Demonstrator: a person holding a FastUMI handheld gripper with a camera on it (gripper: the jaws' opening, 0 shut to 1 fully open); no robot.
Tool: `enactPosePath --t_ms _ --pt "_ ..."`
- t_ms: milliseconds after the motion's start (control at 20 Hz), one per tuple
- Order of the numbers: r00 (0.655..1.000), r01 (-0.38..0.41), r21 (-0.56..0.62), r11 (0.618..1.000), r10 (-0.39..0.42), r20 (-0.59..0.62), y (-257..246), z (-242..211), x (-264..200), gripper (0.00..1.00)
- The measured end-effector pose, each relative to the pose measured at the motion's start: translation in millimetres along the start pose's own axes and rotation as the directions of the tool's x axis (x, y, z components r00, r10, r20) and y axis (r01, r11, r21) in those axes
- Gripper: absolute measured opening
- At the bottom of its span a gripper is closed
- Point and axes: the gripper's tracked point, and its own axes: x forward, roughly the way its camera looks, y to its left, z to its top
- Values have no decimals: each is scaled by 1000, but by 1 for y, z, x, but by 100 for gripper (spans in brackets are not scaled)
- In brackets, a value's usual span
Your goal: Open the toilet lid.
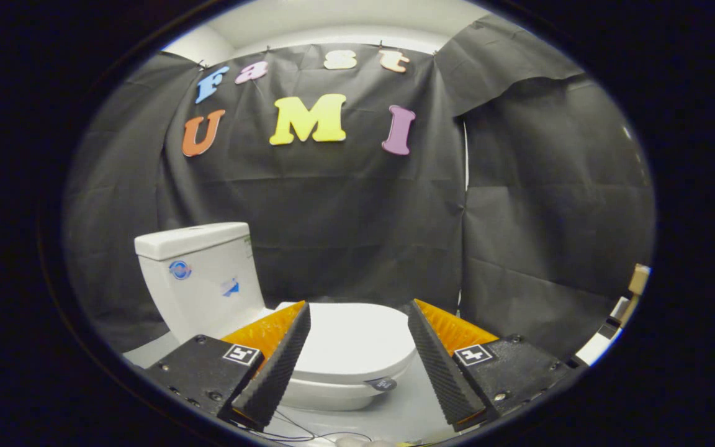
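Observation:
A small white toilet stands on a pale surface against the black booth wall. Its tank [199, 279] rises upright behind my left finger. The lid [354, 338] lies flat and closed over the bowl, with its rounded front edge pointing to the right. My gripper [357, 310] hovers above it, open wide, and the lid shows in the gap between the two fingers [280, 357]. Neither finger touches the toilet. A small round dark tag [384, 383] sits on the seat's front rim below the lid.
Black cloth [519, 248] hangs close behind and to the right of the toilet. Some pale boxy objects [627, 304] sit at the far right past the right finger. Thin wires [308, 431] lie on the pale surface [395, 410] just below the fingers.

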Motion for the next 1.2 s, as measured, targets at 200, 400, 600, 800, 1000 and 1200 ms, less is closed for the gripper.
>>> enactPosePath --t_ms 200,400,600,800,1000,1200 --pt "997 -9 38 999 12 -77 -23 -22 20 99" --pt "988 -15 111 994 32 -154 -42 -46 35 99" --pt "968 -6 168 986 48 -245 -56 -84 47 99" --pt "938 -18 251 968 103 -331 -54 -125 53 99" --pt "892 6 414 910 182 -413 -53 -159 55 99" --pt "857 63 551 832 238 -457 -55 -185 58 98"
